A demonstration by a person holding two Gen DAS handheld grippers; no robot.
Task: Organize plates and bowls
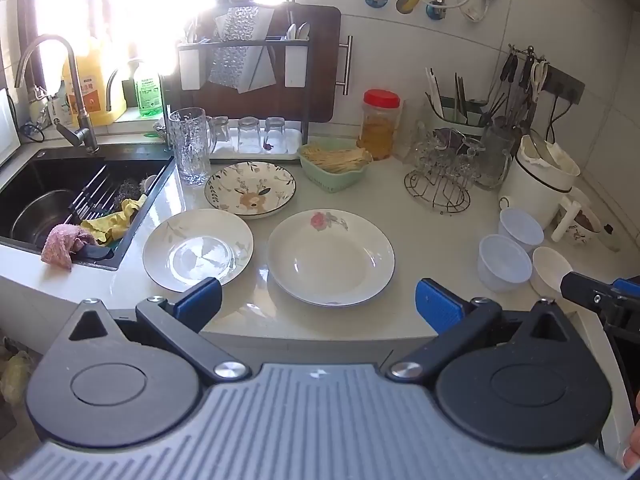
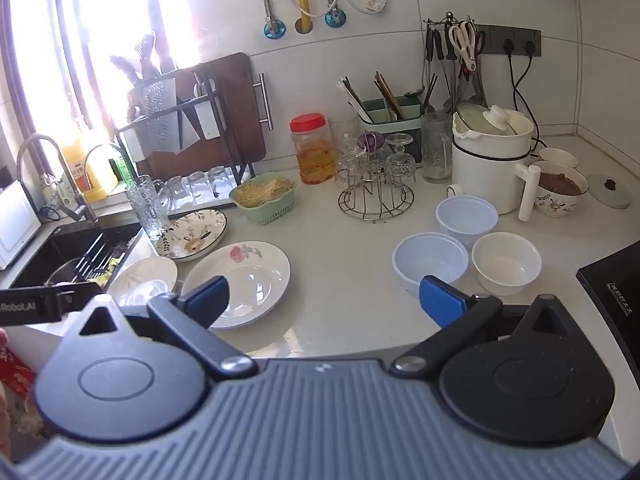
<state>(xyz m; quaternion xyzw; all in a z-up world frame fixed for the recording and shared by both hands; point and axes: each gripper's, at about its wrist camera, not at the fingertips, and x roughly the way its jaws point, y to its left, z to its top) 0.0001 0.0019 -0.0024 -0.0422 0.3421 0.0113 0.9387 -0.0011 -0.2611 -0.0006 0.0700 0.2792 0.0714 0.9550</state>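
Three plates lie on the white counter: a rose plate (image 1: 330, 257) (image 2: 240, 280), a pale leaf plate (image 1: 198, 249) (image 2: 145, 280) left of it, and a deer-pattern plate (image 1: 250, 188) (image 2: 192, 234) behind. Three small bowls stand to the right: two translucent blue-white ones (image 1: 505, 262) (image 1: 521, 227) (image 2: 430, 261) (image 2: 467, 213) and a white one (image 1: 550, 270) (image 2: 506, 261). My left gripper (image 1: 318, 306) is open and empty, above the counter's front edge before the rose plate. My right gripper (image 2: 322, 302) is open and empty, between the rose plate and the bowls.
A black sink (image 1: 60, 208) with cloths and a pot is at left. A tall glass (image 1: 190, 146), a green basket (image 1: 334, 164), a jar (image 1: 380, 124), a glass rack (image 1: 444, 172) and a white cooker (image 2: 490, 160) stand behind. A black stove (image 2: 616, 292) is at right.
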